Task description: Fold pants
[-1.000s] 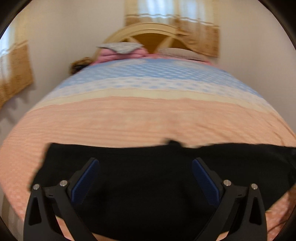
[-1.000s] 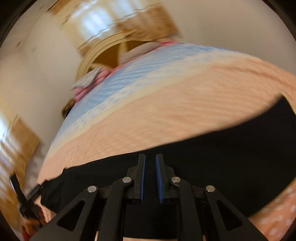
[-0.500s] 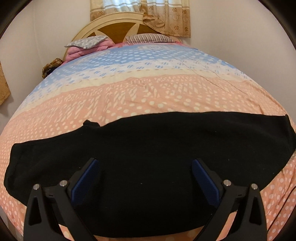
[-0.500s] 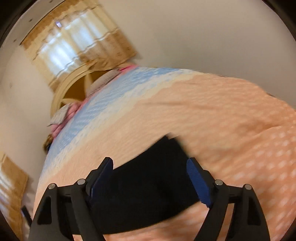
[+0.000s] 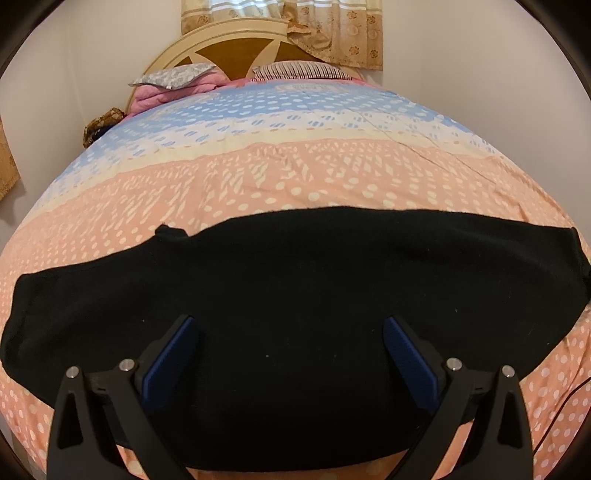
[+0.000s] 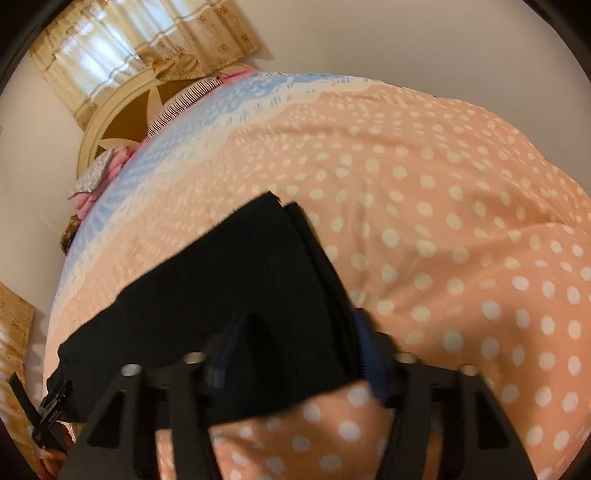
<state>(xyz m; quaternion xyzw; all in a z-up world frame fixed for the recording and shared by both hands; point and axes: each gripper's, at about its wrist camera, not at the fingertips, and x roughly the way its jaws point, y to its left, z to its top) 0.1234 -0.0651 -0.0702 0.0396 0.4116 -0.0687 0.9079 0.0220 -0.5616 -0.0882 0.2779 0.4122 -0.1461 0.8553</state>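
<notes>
A: Listing near to far, item one: left gripper (image 5: 286, 363), bottom centre of its own view, jaws spread wide with nothing between the blue pads (image 5: 168, 360). It hangs over the pants, whether touching the cloth I cannot tell.

B: Item two, right gripper (image 6: 295, 363), bottom centre of its view. Blurred. Jaws partly apart, straddling the stacked edge of the pants at their right end. Clamped on the cloth or only around it? Cannot tell.

A: Item three: pants (image 5: 295, 314), black, lying flat as one long band across the lower half of the left view, on the bedspread (image 5: 295, 173). In the right view their end (image 6: 236, 295) shows two or more layers, edges nearly matched, so probably folded lengthwise once already.

B: Handling, as a judgement: soft, light, limp knit; no stiffness, so any lifted part will sag and drag the rest. Not fragile, not slippery, and the nap likely clings to the bedspread.

A: Where to take hold: the end corners, pinching all layers together close to the edge, one gripper per corner. A grip on the top layer alone would peel the stack apart.

B: Item four, far: two pillows (image 5: 173, 75) and a headboard (image 5: 236, 48) at the upper centre, curtain (image 5: 332, 33) above.

A: Risk noted: the right end's layers sit slightly offset, and could shift further on lifting.
</notes>
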